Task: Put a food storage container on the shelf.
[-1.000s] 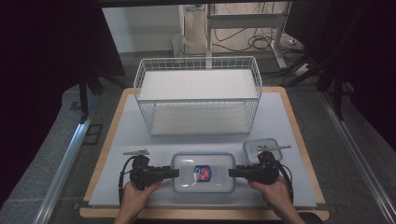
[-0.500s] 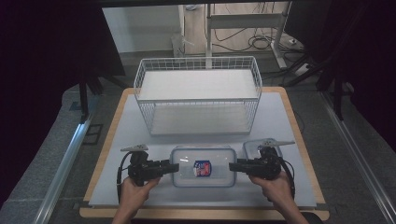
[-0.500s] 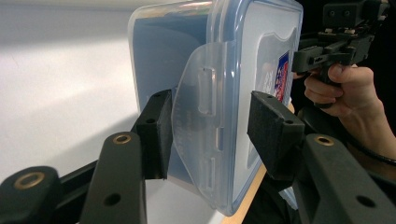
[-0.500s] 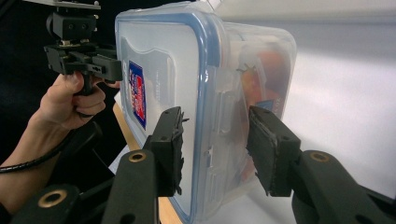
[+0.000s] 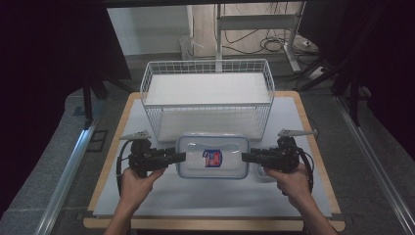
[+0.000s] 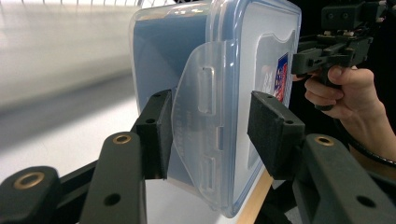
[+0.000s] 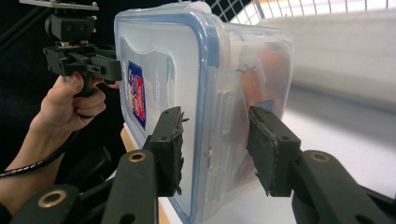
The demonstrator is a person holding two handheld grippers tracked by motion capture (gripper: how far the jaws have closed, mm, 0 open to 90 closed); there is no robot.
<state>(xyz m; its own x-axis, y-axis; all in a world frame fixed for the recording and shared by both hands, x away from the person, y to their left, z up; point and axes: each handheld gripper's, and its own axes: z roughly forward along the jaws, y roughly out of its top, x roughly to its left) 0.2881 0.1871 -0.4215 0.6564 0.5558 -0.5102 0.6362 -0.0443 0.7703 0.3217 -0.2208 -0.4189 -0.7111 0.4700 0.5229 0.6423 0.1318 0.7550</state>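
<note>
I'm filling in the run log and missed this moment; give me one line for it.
held: lidded plastic container | left gripper: shut on its left end | right gripper: shut on its right end | ahead: wire basket

The high view is dim at its edges, with black surroundings, while the white table (image 5: 205, 196) is evenly lit from above and casts soft shadows. In both gripper views the box (image 6: 224, 93) is sharp (its clear lid catches faint glare), but the background washes out, bright and blurred.
</note>
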